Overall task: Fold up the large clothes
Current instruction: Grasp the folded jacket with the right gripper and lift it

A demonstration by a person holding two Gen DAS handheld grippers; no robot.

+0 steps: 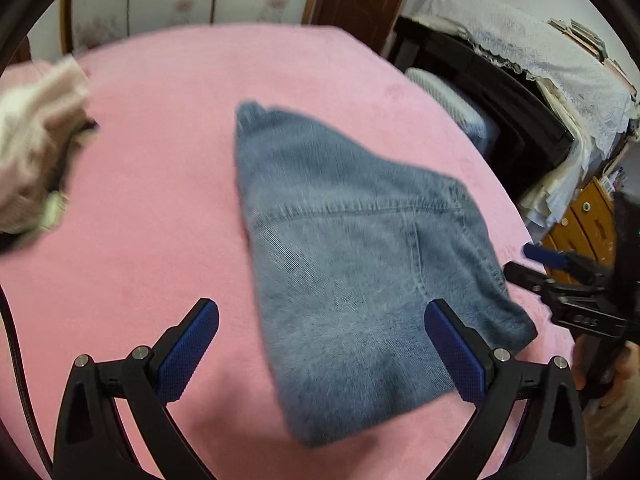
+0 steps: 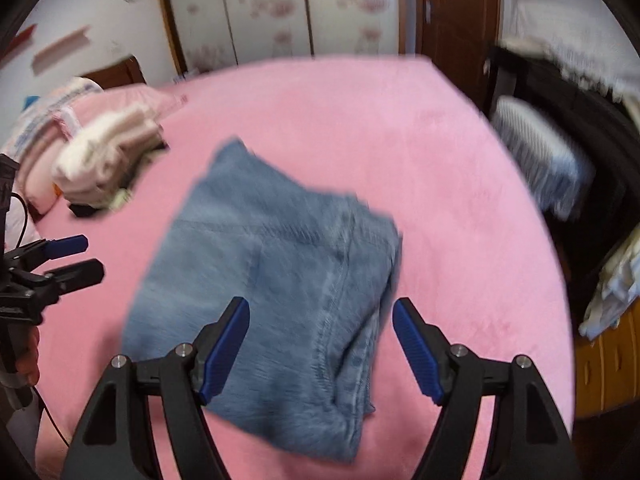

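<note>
**A:** Jeans [image 1: 352,264] folded into a compact bundle, lying flat on the pink bed cover [image 1: 160,200]. Roughly mid-bed, closer to the near edge. Seam lines and a thick folded edge visible on the right side in the right wrist view [image 2: 280,292].

**B:** Grippers?

**A:** Left gripper [image 1: 322,344] fingers spread wide, nothing between them. It hangs above the near end of the denim; whether it touches, can't tell. Right gripper [image 2: 320,344] also spread, empty, over the near right part of the bundle. Blue ribbed pads [image 2: 224,356] clear on both.

**B:** Do they see each other?

**A:** Yes. Left wrist view has the right gripper [image 1: 560,272] at its right edge, just off the denim's right corner, with a hand [image 1: 616,376] on its grip. Right wrist view has the left gripper [image 2: 68,260] at the far left, over bare pink cover beside the jeans, jaws parted.

**B:** Anything else on the bed?

**A:** Stack of pale folded clothes [image 2: 108,160] at the far left, well apart from the jeans, pillow [image 2: 60,120] behind it. Off the bed to the right: dark furniture under a white lace cloth [image 1: 540,52]. Both frames motion-blurred, fine detail soft.
</note>
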